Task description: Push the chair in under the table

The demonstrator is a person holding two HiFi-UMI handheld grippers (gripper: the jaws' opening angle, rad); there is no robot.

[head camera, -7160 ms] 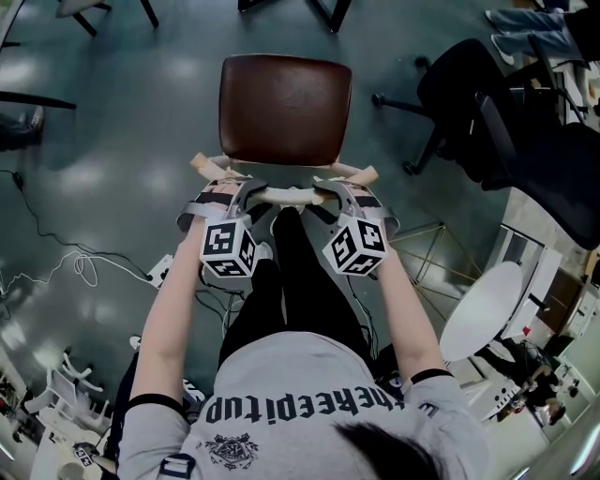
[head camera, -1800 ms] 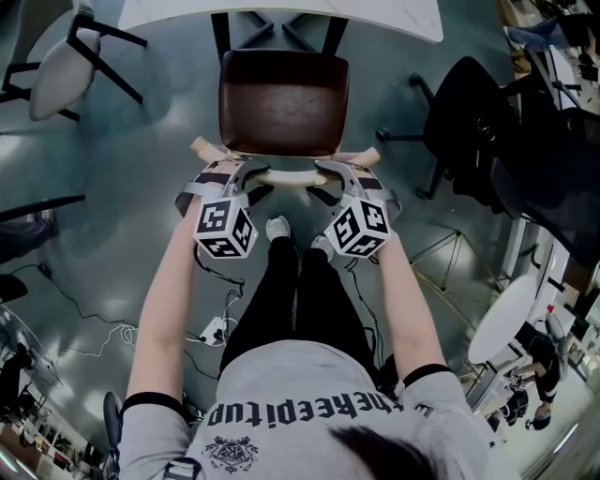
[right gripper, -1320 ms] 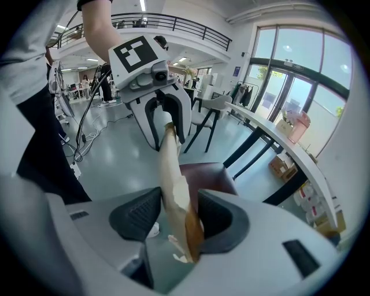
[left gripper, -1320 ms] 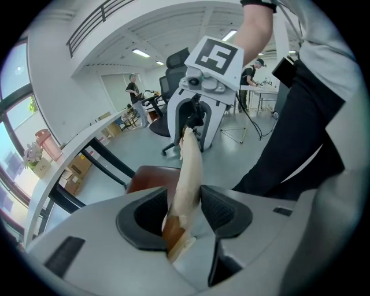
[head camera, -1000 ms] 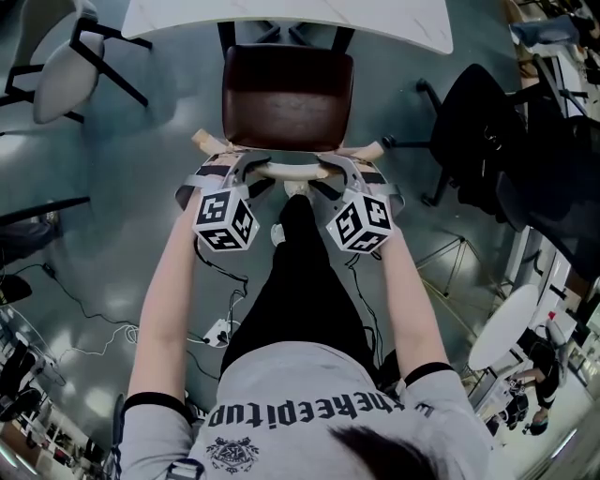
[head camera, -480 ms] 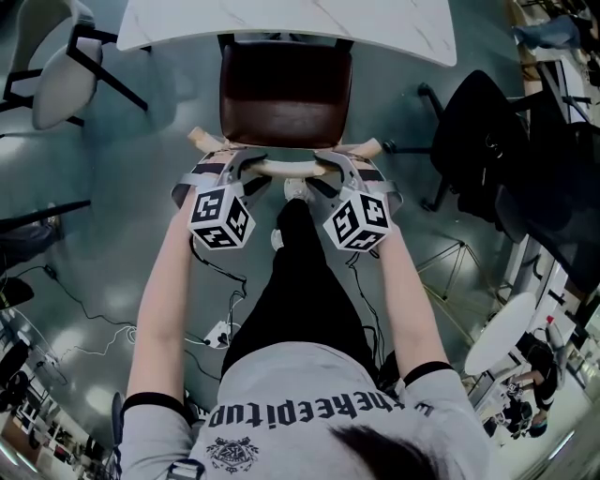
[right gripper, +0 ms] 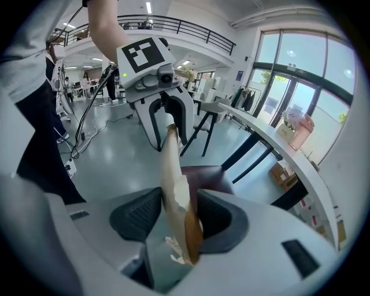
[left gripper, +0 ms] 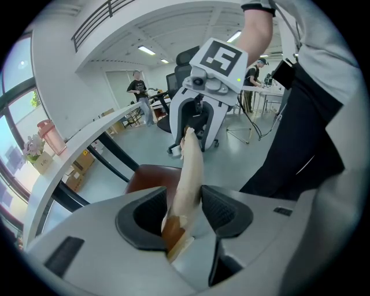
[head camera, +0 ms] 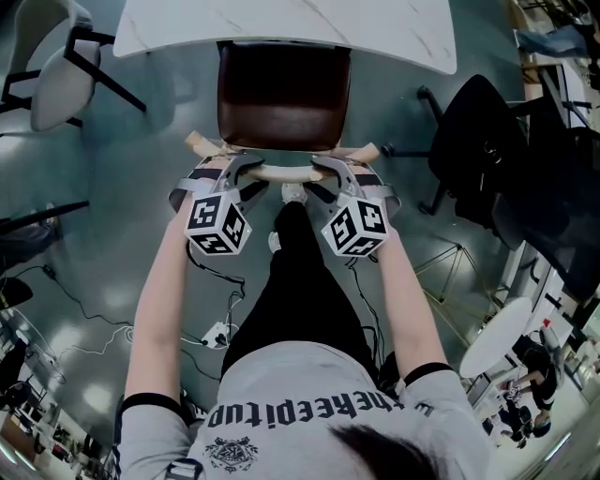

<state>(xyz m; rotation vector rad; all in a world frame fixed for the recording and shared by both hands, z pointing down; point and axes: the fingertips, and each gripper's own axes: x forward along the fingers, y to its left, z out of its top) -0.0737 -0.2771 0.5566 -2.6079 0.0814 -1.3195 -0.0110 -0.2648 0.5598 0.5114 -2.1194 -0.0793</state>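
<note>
The chair has a brown seat [head camera: 281, 94] and a pale wooden back rail [head camera: 283, 172]. Its far edge lies under the white marble table [head camera: 281, 23]. My left gripper [head camera: 234, 173] is shut on the rail's left part, and my right gripper [head camera: 330, 173] is shut on its right part. In the left gripper view the rail [left gripper: 188, 173] runs up between the dark pads [left gripper: 151, 214] towards the other gripper [left gripper: 208, 87]. The right gripper view shows the rail [right gripper: 173, 173] between its pads [right gripper: 217, 217], with the seat [right gripper: 205, 173] and table edge [right gripper: 277, 156] beyond.
A black office chair [head camera: 487, 141] stands close on the right. A grey chair [head camera: 56, 66] stands at the upper left. Cables and a power strip [head camera: 216, 330] lie on the floor by the person's legs [head camera: 291, 281]. A round white table [head camera: 497, 337] is at the lower right.
The chair has slid forward with both grippers still on its rail. The table's edge now covers the seat's far edge. The person has stepped forward behind it.
</note>
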